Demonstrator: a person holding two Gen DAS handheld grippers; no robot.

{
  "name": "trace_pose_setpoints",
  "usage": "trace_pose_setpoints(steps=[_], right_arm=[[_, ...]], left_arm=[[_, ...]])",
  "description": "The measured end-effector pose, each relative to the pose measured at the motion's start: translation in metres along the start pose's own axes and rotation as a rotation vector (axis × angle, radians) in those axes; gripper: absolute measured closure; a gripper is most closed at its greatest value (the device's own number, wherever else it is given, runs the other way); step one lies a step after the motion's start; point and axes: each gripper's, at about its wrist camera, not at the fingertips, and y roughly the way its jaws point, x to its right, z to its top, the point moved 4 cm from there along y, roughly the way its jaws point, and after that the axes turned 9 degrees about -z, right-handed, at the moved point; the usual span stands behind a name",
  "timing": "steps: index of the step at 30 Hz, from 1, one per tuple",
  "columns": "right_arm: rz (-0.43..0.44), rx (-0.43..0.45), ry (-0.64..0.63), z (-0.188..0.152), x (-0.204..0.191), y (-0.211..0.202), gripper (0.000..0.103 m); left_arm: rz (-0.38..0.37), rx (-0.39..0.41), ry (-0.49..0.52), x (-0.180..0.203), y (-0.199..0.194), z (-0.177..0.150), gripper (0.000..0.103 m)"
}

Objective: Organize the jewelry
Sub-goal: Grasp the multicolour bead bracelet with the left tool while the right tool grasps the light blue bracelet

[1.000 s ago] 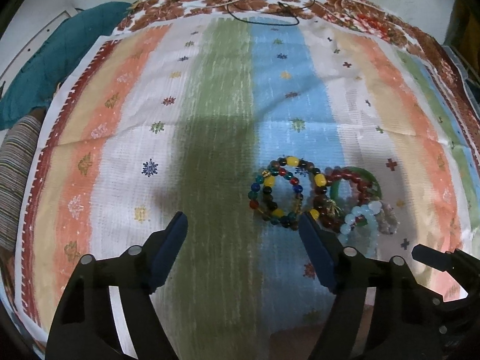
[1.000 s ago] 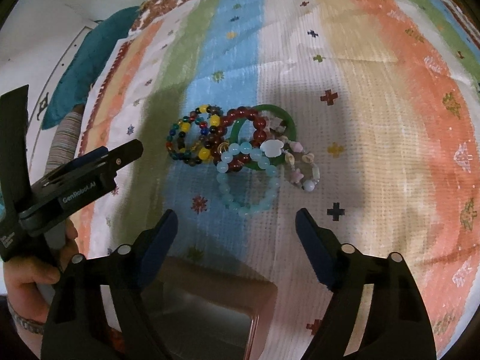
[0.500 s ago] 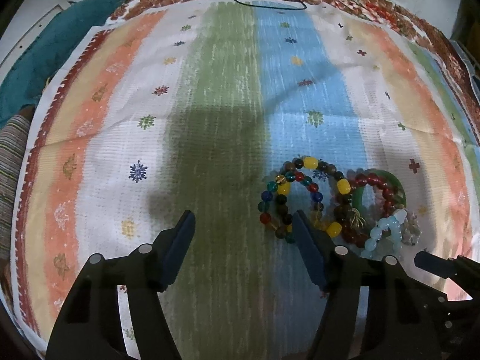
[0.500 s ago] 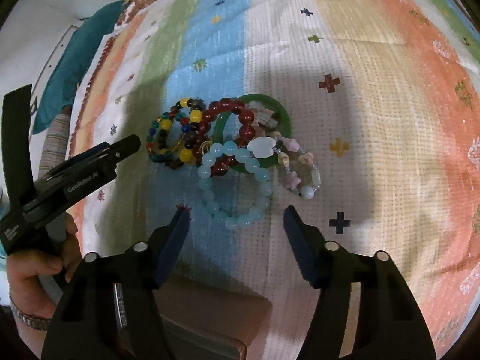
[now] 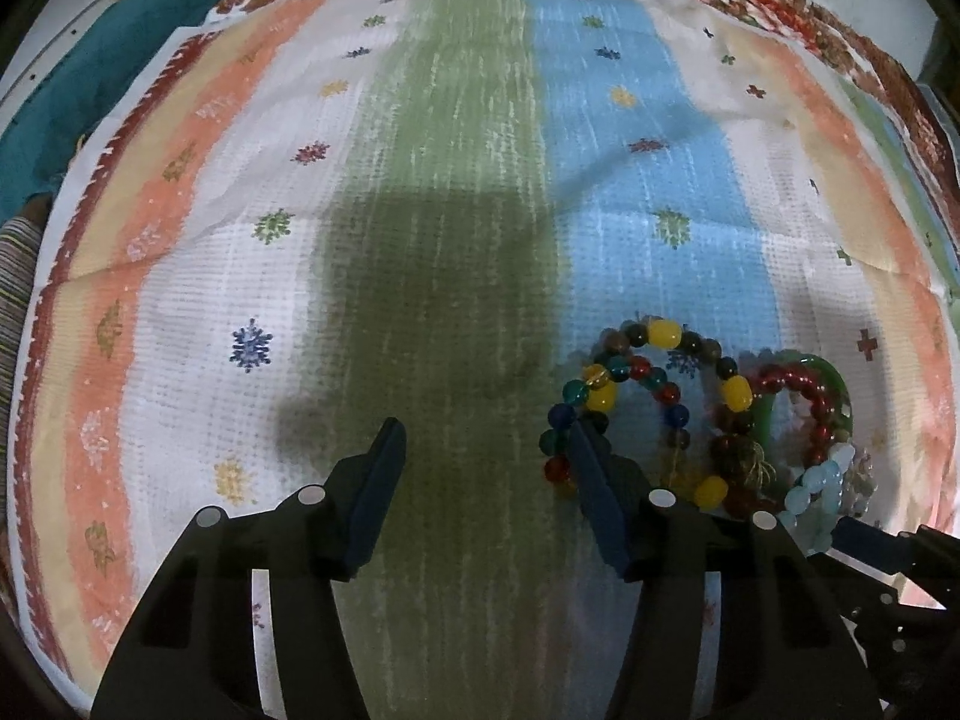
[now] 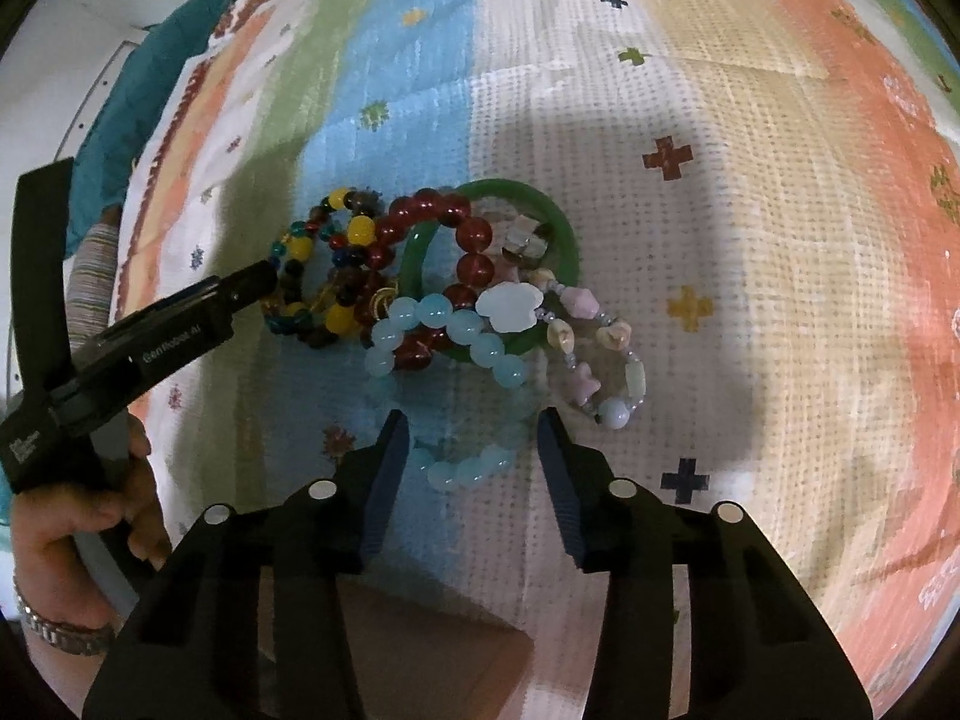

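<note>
Between the closing, still unpressed fingers of the right gripper [image 6: 474, 435] lies the pale blue bead bracelet [image 6: 462, 471].

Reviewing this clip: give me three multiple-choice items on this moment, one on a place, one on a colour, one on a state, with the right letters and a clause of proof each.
1. Between the right claw's fingers lies the near arc of which bracelet?
A. light blue bead bracelet
B. solid green bangle
C. multicolour bead bracelet

2. The largest round beads in the pile are:
A. purple
B. dark red
C. black

3. The bracelets are:
A. spread apart
B. boxed
C. overlapping on the striped cloth

Answers: 1 A, its beads sit between the closing jaws, untouched. 2 B, the dark red beads cross the bangle. 3 C, the rings lie over one another.
</note>
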Motion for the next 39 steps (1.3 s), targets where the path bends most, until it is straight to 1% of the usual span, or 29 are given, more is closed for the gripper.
trace_pose_setpoints(steps=[3, 6, 7, 8, 9, 10, 11, 12, 13, 18, 21, 25, 29, 33, 35, 39], right_arm=[[-0.003, -0.001, -0.004, 0.001, 0.0, 0.002, 0.063], [-0.015, 0.0, -0.007, 0.004, 0.001, 0.005, 0.068], [-0.018, -0.001, -0.007, 0.005, 0.001, 0.006, 0.071], [-0.026, 0.0, -0.008, 0.005, 0.002, 0.006, 0.074], [-0.03, 0.001, -0.009, 0.006, 0.002, 0.007, 0.08], [-0.036, 0.001, -0.009, 0.006, 0.003, 0.007, 0.085], [-0.038, 0.001, -0.007, 0.007, 0.005, 0.008, 0.087], [-0.037, 0.0, -0.005, 0.008, 0.007, 0.009, 0.09], [-0.03, -0.001, -0.003, 0.008, 0.009, 0.009, 0.09], [-0.028, 0.009, -0.02, 0.007, 0.01, 0.007, 0.091], [-0.031, 0.023, -0.028, 0.006, 0.011, 0.001, 0.091], [-0.035, 0.052, -0.035, 0.006, 0.011, -0.012, 0.091], [-0.075, 0.101, -0.076, 0.005, 0.005, -0.026, 0.091], [-0.084, 0.121, -0.093, 0.002, 0.002, -0.034, 0.091], [-0.104, 0.142, -0.109, 0.001, 0.0, -0.04, 0.091], [-0.132, 0.194, -0.13, -0.002, 0.0, -0.054, 0.091]], left_arm=[[-0.015, -0.002, -0.017, -0.002, 0.004, 0.002, 0.048], [-0.002, 0.0, -0.004, -0.001, 0.009, 0.001, 0.049], [0.006, 0.003, 0.01, 0.001, 0.01, 0.001, 0.051], [0.006, 0.005, 0.015, 0.002, 0.01, 0.001, 0.056], [0.001, 0.007, 0.017, 0.004, 0.011, 0.002, 0.06], [-0.011, 0.008, 0.009, 0.004, 0.01, 0.002, 0.071], [-0.02, 0.007, 0.001, 0.004, 0.01, 0.003, 0.081], [-0.028, 0.004, -0.007, 0.004, 0.01, 0.003, 0.088], [-0.03, -0.003, -0.012, 0.004, 0.01, 0.003, 0.093], [-0.037, -0.006, -0.014, 0.004, 0.005, 0.003, 0.094], [-0.054, 0.014, -0.029, 0.002, -0.006, 0.005, 0.094], [-0.082, 0.041, -0.025, 0.01, -0.023, 0.007, 0.094], [-0.096, 0.057, -0.007, 0.017, -0.036, 0.005, 0.094], [-0.113, 0.063, -0.004, 0.022, -0.046, 0.002, 0.094], [-0.125, 0.072, 0.0, 0.025, -0.052, 0.0, 0.094], [-0.115, 0.1, 0.032, 0.035, -0.064, 0.0, 0.094]])
